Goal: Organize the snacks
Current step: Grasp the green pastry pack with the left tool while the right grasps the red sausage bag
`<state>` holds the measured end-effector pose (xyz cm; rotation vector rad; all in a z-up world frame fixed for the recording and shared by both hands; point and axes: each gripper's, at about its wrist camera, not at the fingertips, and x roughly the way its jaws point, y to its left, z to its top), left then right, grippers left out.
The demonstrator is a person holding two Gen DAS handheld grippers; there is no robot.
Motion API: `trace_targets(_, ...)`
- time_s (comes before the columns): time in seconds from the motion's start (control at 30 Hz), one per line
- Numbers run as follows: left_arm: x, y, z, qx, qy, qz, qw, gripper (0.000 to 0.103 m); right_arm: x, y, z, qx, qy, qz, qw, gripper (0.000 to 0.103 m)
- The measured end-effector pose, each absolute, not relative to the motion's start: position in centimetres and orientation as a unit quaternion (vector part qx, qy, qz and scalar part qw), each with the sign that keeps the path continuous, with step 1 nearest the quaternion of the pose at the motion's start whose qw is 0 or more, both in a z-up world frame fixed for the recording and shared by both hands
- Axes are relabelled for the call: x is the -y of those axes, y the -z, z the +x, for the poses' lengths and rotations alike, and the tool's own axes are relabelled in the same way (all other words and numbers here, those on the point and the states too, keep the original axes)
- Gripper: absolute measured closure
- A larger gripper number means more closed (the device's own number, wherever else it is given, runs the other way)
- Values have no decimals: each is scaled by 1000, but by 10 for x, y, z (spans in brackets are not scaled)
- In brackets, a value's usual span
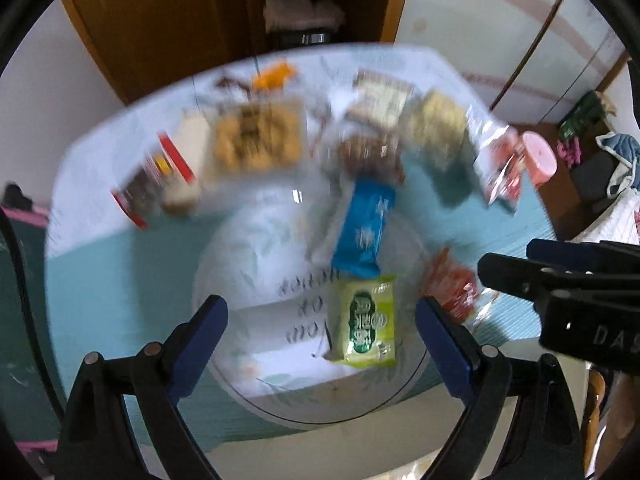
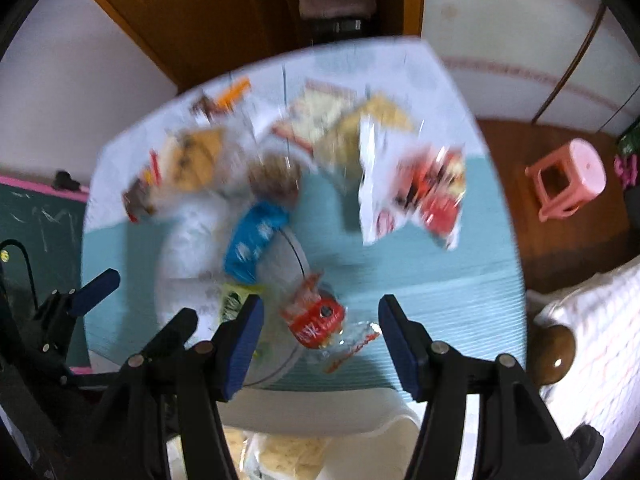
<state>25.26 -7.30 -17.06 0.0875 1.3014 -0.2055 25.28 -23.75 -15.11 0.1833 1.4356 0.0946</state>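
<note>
A clear round plate [image 1: 256,240] lies on the teal mat and holds a blue packet [image 1: 364,228] and a green packet [image 1: 366,322]. My left gripper [image 1: 324,316] hangs over the plate, pointing down, jaws wide open and empty; the green packet lies below, near its right finger. A red packet [image 2: 316,320] rests at the plate's [image 2: 188,240] right rim. My right gripper [image 2: 320,316] stands open above it, its pads apart from the packet. The right gripper's fingers [image 1: 508,268] show at the right of the left wrist view. Both views are blurred.
Several more snack packs lie across the back of the table: a cookie tray [image 1: 256,136], a red-edged pack [image 1: 160,176], a white and red bag [image 2: 412,188]. A pink stool [image 2: 568,180] stands on the floor to the right. A wooden cabinet [image 2: 224,20] rises behind.
</note>
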Motion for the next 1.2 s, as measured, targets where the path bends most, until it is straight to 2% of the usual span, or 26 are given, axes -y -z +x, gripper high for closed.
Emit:
trace_targets(0.17, 78, 203, 255, -642, 91, 27, 761, 10, 238, 187, 260, -687, -43, 105, 718, 43)
trace_targets(0.33, 84, 207, 256, -643, 91, 33, 760, 12, 232, 200, 264, -699, -48, 109, 705, 43)
trace_targets(0.43, 88, 212, 258, -652, 86, 42, 752, 19, 226, 209, 265, -708, -54, 106, 696, 43)
trace_targets(0.67, 106, 229, 264, -677, 92, 64, 728, 43, 209, 210, 267, -714, -58, 76, 693, 45)
trace_targets(0.83, 111, 232, 264, -676, 93, 71, 728, 48, 205, 208, 265, -716, -62, 69, 691, 49)
trace_targets(0.87, 112, 232, 263, -675, 94, 70, 729, 51, 208, 208, 265, -717, -63, 70, 691, 49)
trace_targets(0.93, 116, 228, 262, -667, 100, 73, 735, 66, 209, 210, 266, -719, -65, 75, 688, 49)
trace_targets(1.2, 93, 214, 256, -650, 95, 41, 753, 68, 228, 216, 267, -725, -72, 79, 680, 40)
